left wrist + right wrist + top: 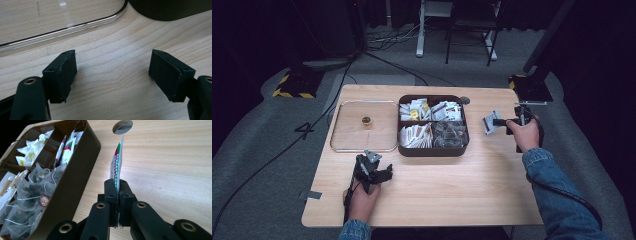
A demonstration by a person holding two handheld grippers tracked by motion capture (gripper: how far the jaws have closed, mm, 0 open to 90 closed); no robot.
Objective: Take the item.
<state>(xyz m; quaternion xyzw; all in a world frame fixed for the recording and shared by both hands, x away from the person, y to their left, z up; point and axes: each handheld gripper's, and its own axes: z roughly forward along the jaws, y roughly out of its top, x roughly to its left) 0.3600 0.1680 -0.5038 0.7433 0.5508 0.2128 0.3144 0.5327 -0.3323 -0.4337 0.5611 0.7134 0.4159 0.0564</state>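
— Right gripper [117, 195] fingers?
— Clamped on a sachet [117, 167] standing upright between them, beside the brown box [82, 170].
— Left gripper [112, 72]?
— Fingers spread apart over bare counter [112, 45]; glass tray [62, 27] just beyond.

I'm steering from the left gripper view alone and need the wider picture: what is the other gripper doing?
Observer: The right gripper is shut on a packet, beside the brown box.
Operator: What's in that box?
Observer: Four compartments hold packets and mesh tea bags.
Operator: And the clear rim ahead of my jaws?
Observer: That's the edge of a clear lid with a small gold knob, lying flat left of the box.
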